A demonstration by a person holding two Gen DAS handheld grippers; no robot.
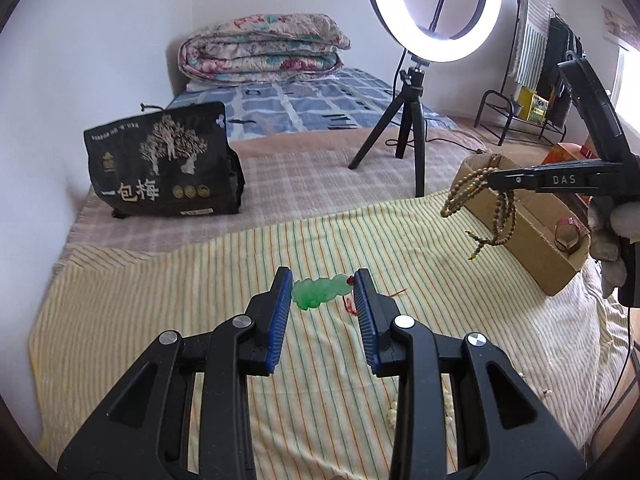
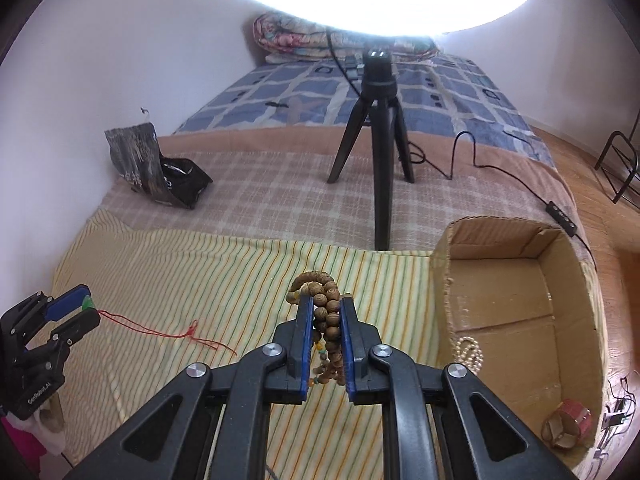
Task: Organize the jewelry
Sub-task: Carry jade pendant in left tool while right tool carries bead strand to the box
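1. At the far left, a black snack bag (image 1: 162, 162) printed with pale trees and Chinese characters stands on the checked blanket (image 1: 312, 176), close to the wall
2. Your left gripper (image 1: 322, 282) sits low over the yellow striped cloth (image 1: 160, 280), its blue pads (image 1: 281, 300) spread apart with the green jade pendant (image 1: 318, 292) lying between the tips; whether either pad touches the stone cannot be told from the left wrist view
3. The pendant's red cord (image 2: 168, 332) trails away from it across the stripes and ends in a small knot, seen clearly in the right wrist view
4. A string of white beads (image 1: 394, 414) lies on the cloth under the left gripper's right finger, partly hidden by it
5. Behind the cloth, the ring light (image 1: 434, 4) glows on its black tripod (image 1: 404, 120), which stands on the checked blanket; a folded floral quilt (image 1: 262, 50) rests further back on the bed
6. Your right gripper (image 2: 325, 308) is clamped on the wooden bead mala (image 2: 326, 312), held up off the cloth with loops dangling just left of the cardboard box (image 2: 444, 280)
7. Inside the box lie a pearl bracelet (image 2: 468, 352) near its left wall and a red-banded bangle (image 2: 568, 426) toward the near corner
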